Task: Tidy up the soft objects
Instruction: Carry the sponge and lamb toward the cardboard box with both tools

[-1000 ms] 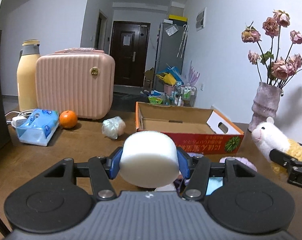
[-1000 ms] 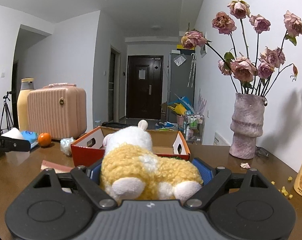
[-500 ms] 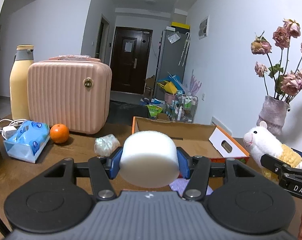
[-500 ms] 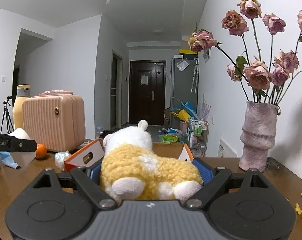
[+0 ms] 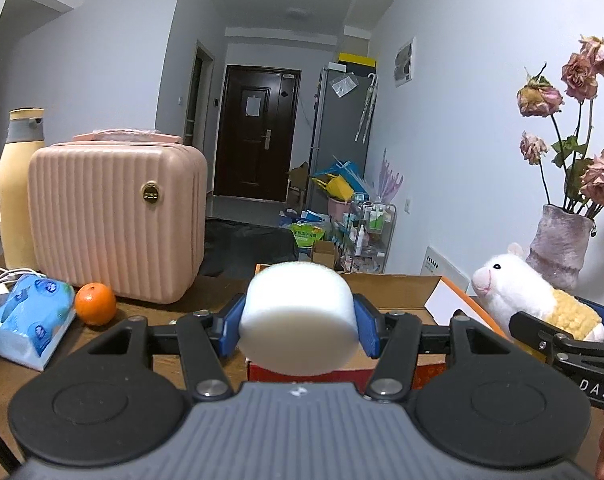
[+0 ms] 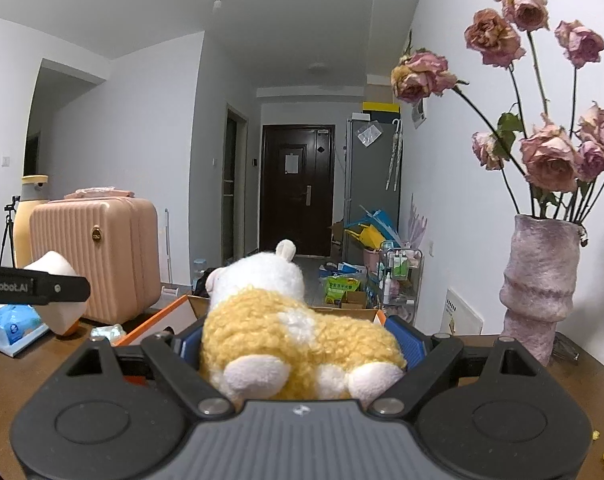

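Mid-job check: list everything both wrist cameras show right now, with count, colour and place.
foam block: 1, white, clamped in left gripper
plush sheep: 1, white and yellow, clamped in right gripper
cardboard box: 1, orange-red, open, just beyond both grippers
suitcase: 1, pink, table's left rear
bottle: 1, cream, left of suitcase
tissue pack: 1, blue, table's left
orange: 1, orange, beside tissue pack
vase: 1, mauve, table's right, holding dried pink roses
table: 1, brown
left gripper: 1, black, blue pads
right gripper: 1, black, blue pads
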